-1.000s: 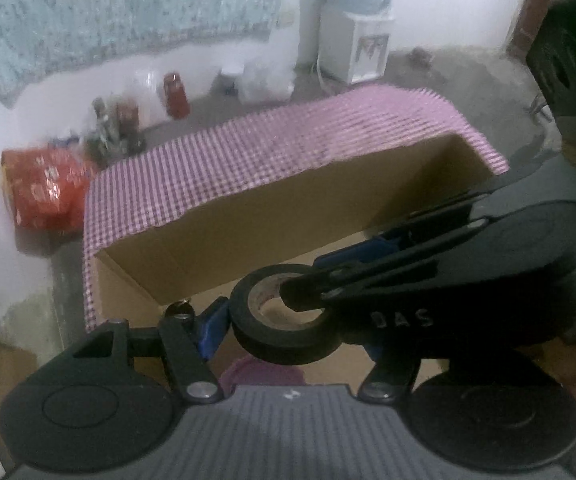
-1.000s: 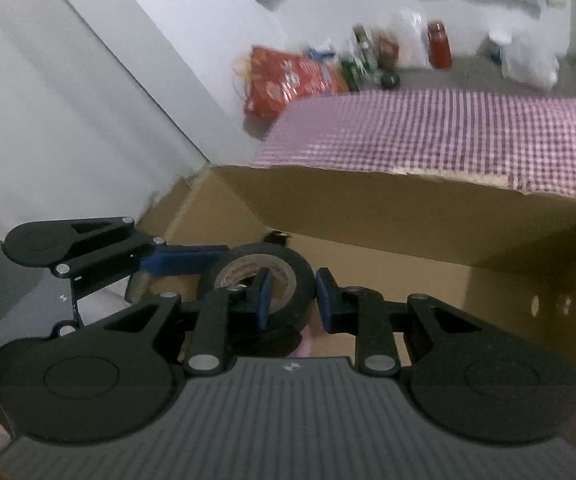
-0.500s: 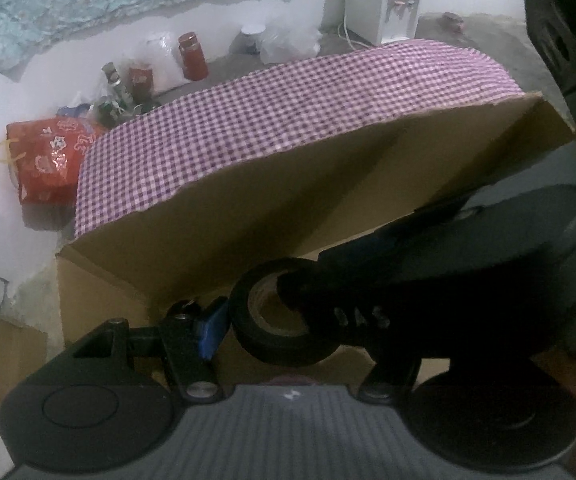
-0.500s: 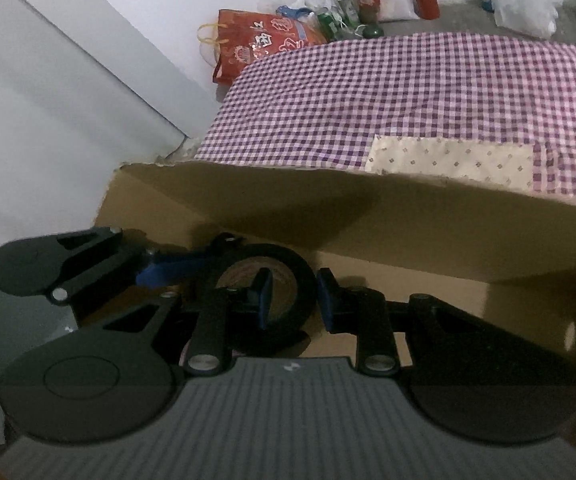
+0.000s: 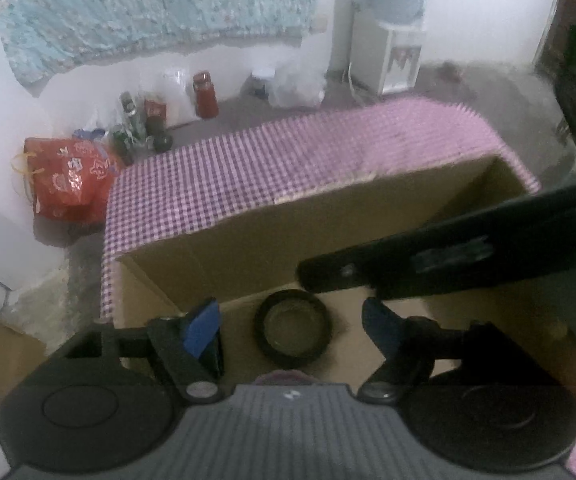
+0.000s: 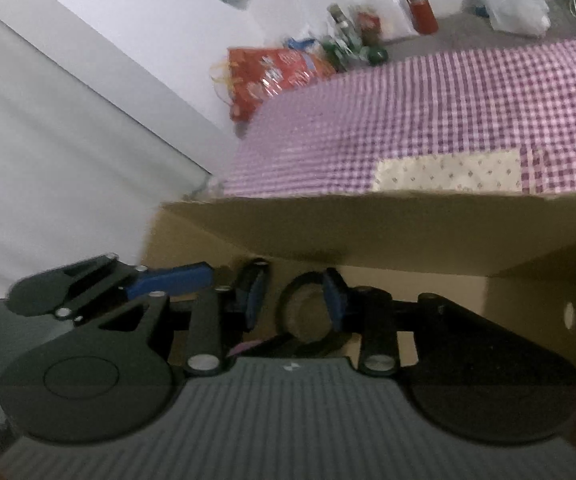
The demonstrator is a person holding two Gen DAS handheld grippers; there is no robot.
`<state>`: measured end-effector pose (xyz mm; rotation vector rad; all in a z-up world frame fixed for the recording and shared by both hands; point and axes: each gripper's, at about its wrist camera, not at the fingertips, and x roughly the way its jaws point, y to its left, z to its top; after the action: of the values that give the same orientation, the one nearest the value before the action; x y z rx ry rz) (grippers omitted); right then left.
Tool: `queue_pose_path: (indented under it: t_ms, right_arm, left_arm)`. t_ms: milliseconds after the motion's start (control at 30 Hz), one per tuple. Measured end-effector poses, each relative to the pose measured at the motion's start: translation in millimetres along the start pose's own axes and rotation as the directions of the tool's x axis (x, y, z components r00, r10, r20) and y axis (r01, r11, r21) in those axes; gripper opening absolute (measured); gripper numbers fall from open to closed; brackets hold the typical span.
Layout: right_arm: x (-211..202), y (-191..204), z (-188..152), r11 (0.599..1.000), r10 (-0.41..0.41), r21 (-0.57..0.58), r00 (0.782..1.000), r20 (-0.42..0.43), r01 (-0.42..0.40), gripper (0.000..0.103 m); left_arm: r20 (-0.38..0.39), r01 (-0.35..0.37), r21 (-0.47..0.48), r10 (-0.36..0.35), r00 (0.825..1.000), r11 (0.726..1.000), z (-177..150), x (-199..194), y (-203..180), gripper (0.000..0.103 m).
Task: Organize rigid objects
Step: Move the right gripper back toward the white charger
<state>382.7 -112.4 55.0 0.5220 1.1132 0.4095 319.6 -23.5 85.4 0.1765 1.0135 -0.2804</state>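
Black tape roll (image 5: pixel 293 329) free in cardboard box (image 5: pixel 328 216) | both grippers opening | cream patch (image 6: pixel 448 170) right view only

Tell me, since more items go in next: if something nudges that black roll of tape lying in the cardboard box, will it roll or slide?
The black roll of tape lies flat on the brown cardboard box floor, so it would probably slide, not roll. It looks rigid and compact, likely keeping its shape. Tipped on edge, its round form could roll.

Checkered tabletop (image 5: pixel 288 168) spans mid-frame; open cardboard box (image 5: pixel 328 232) sits directly on it, lower centre.
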Motion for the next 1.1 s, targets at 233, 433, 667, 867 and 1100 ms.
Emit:
queue_pose_path:
  t_ms: [233, 433, 667, 867, 1100]
  right_arm:
    - [-117.3, 26.4, -38.5, 0.992, 0.117, -0.069, 0.977, 0.176, -0.106, 0.055]
    - [-219.4, 58.2, -113.2, 0.965, 0.068, -0.261, 0.941, 0.33, 0.021, 0.093]
    - [-245.5, 81.6, -205.6, 0.831, -0.208, -0.416, 0.9, 0.384, 0.369, 0.102]
    - [-210.2, 79.3, -260.1, 0.688, -0.398, -0.485, 0.84, 0.369, 0.539, 0.102]
    - [-196.8, 61.1, -275.5, 0.751, -0.314, -0.489, 0.892, 0.326, 0.444, 0.102]
  left_arm:
    - [0.174, 0.042, -0.059, -0.031, 0.984, 0.997, -29.7, -86.7, 11.9, 0.09]
    - [0.286, 0.077, -0.024, -0.067, 0.956, 0.997, -75.3, -152.8, 1.4, 0.1]
    - [0.29, 0.114, -0.007, -0.107, 0.951, 0.993, -156.6, -165.9, -21.7, 0.103]
    - [0.269, 0.214, -0.042, -0.195, 0.943, 0.976, -222.8, -140.7, -32.3, 0.103]
    - [0.35, 0.346, -0.079, -0.299, 0.888, 0.935, -258.7, -122.4, -37.7, 0.103]
